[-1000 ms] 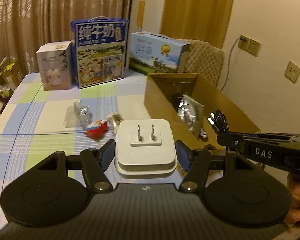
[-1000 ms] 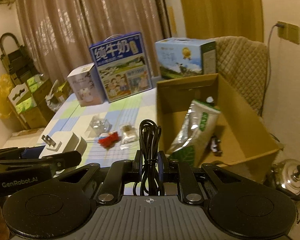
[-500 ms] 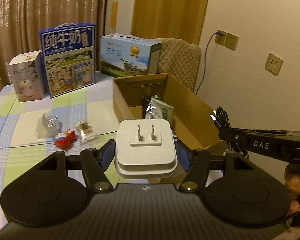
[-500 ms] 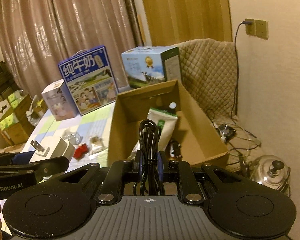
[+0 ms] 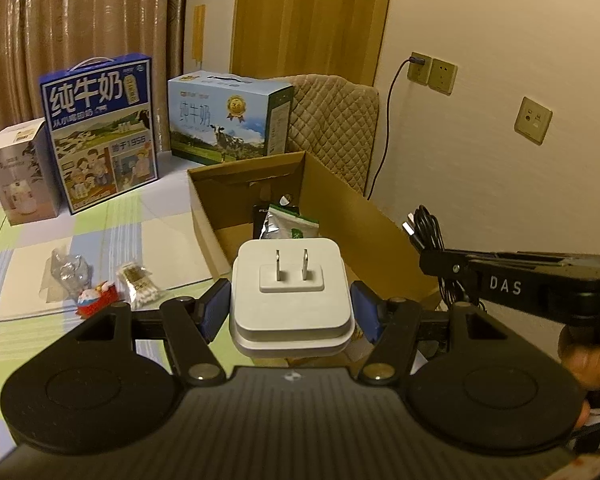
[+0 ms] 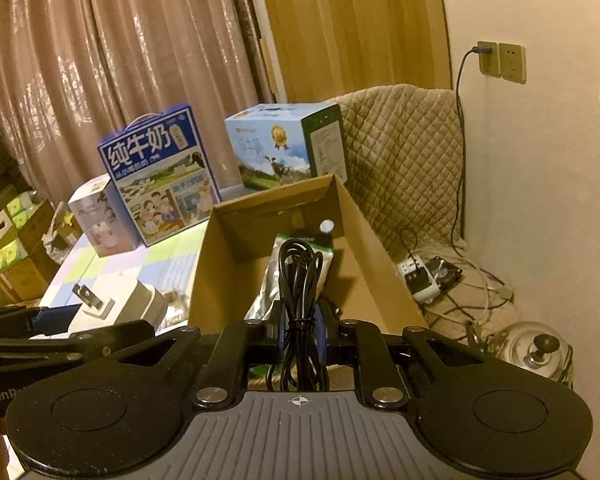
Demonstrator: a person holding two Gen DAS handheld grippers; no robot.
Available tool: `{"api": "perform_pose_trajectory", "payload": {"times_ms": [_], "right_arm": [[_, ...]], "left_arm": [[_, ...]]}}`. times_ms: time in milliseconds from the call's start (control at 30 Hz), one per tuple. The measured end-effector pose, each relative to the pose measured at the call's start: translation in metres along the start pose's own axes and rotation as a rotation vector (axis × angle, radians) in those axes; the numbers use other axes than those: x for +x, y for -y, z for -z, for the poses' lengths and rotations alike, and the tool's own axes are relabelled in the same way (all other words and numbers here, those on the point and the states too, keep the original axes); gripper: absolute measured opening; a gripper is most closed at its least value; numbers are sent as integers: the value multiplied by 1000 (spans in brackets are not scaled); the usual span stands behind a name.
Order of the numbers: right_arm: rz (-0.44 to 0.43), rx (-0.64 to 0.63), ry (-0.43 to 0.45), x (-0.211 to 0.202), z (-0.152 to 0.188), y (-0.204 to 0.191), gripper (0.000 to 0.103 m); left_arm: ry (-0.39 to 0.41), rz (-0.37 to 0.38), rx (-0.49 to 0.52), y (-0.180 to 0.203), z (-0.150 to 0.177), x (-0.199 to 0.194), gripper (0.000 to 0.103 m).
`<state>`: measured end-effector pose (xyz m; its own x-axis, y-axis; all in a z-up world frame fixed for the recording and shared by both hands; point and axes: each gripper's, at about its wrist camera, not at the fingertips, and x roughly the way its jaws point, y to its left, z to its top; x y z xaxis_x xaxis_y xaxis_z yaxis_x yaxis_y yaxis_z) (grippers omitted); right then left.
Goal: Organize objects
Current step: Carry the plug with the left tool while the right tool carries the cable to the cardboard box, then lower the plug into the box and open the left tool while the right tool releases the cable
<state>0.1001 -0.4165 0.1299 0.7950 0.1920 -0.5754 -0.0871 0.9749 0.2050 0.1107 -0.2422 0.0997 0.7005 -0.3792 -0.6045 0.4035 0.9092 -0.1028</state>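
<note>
My left gripper (image 5: pixel 290 308) is shut on a white two-prong power adapter (image 5: pixel 290 288), held in the air just before the near end of an open cardboard box (image 5: pixel 348 204). The right gripper (image 6: pixel 299 330) is shut on a coiled black cable (image 6: pixel 298 276) and hovers over the same box's near end (image 6: pixel 204 264). Inside the box lies a silver-green foil pouch (image 6: pixel 278 280) and a small dark item. From the left wrist view, the right gripper (image 5: pixel 424 256) with its cable shows at the right. The adapter (image 6: pixel 128 304) appears at the left of the right wrist view.
A red-white toy (image 5: pixel 96 300), a cotton-swab packet (image 5: pixel 138 286) and a clear wrapper (image 5: pixel 66 270) lie on the checked tablecloth. Milk cartons (image 5: pixel 100 132) (image 5: pixel 228 120) and a white box (image 5: pixel 20 172) stand behind. Right of the table: quilted chair (image 6: pixel 400 160), power strip (image 6: pixel 420 280), kettle (image 6: pixel 532 352).
Both grippers have swung right and closer to the cardboard box, still holding the adapter and the cable. The loose items on the tablecloth now sit further left in view.
</note>
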Motion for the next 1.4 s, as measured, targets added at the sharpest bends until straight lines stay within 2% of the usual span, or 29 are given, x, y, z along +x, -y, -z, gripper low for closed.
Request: {"api": "perform_pose_trajectory", "payload": {"times_ms": [533,633,667,1033,1400], "right_arm": [[29,17,-5,30,-22,32,12],[33,22,-10,34,-22,36,12],[33,23,-13,35,-21,37,12],[14,29,-27,39,-16,32,12],[-34,74,-6,42,-31,27,12]], "left_arm": [[-34,33,21,13,-24,57,60],[-16,22,26,13,-26,64,76],[-15,18,27,12,-26,66,76],[-44,-10,-21,-13,-11,59,76],[-40,-38,-66,-33,1,40,80]]}}
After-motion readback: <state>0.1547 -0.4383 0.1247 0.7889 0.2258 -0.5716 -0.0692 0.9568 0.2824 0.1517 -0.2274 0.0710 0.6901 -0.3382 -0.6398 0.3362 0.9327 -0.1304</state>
